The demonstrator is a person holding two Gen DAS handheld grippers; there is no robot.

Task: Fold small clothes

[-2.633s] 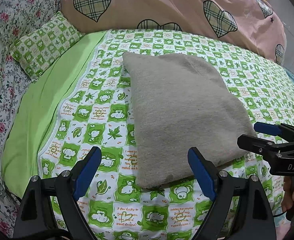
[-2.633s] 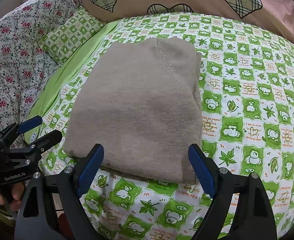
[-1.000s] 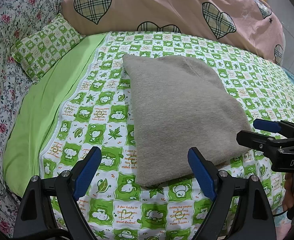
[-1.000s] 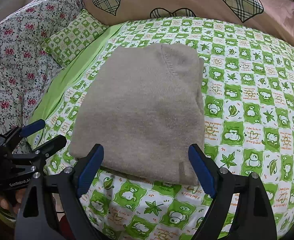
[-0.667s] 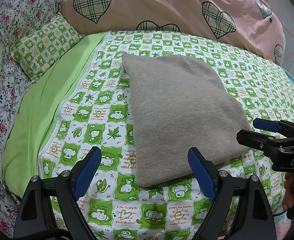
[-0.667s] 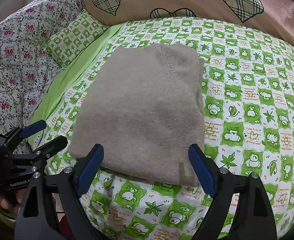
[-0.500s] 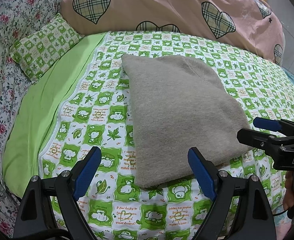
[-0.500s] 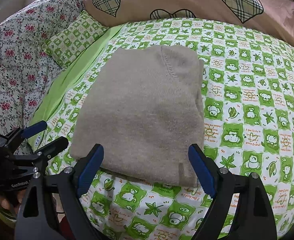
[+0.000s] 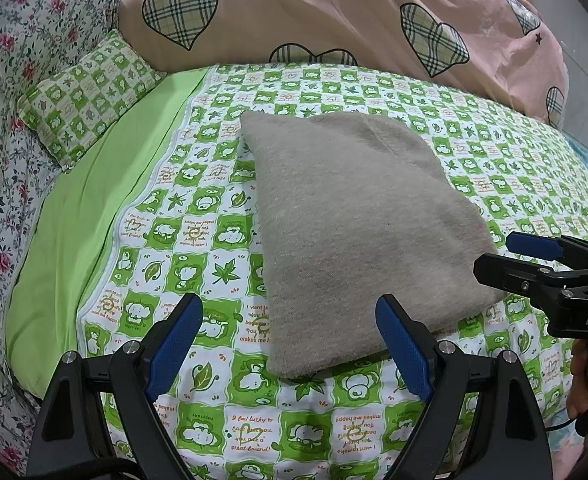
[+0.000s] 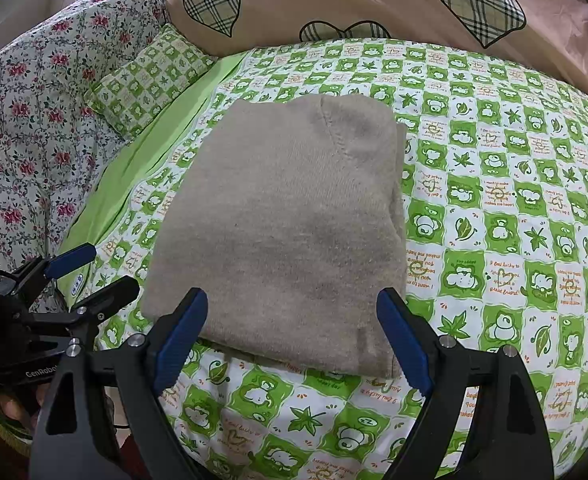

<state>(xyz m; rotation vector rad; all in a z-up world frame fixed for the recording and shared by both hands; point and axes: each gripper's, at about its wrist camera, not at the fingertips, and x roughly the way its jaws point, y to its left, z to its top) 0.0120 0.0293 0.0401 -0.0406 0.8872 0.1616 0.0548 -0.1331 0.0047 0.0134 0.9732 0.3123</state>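
Note:
A beige knit garment [image 9: 358, 232] lies folded into a neat rectangle on the green-and-white checked bedsheet [image 9: 213, 208]; it also shows in the right wrist view [image 10: 289, 224]. My left gripper [image 9: 289, 344] is open and empty, hovering just in front of the garment's near left corner. My right gripper [image 10: 294, 340] is open and empty, hovering over the garment's near edge. Each gripper shows from the side in the other view, the right one [image 9: 510, 254] and the left one [image 10: 101, 272], both open and clear of the cloth.
A pink duvet with plaid hearts [image 9: 334, 20] lies along the back. A small green checked pillow [image 9: 85, 104] and a floral quilt [image 9: 1, 120] lie at the left. A plain green sheet strip [image 9: 93, 208] runs beside the checked sheet.
Both grippers have drawn back a little from the folded garment and stayed open. The garment has not moved.

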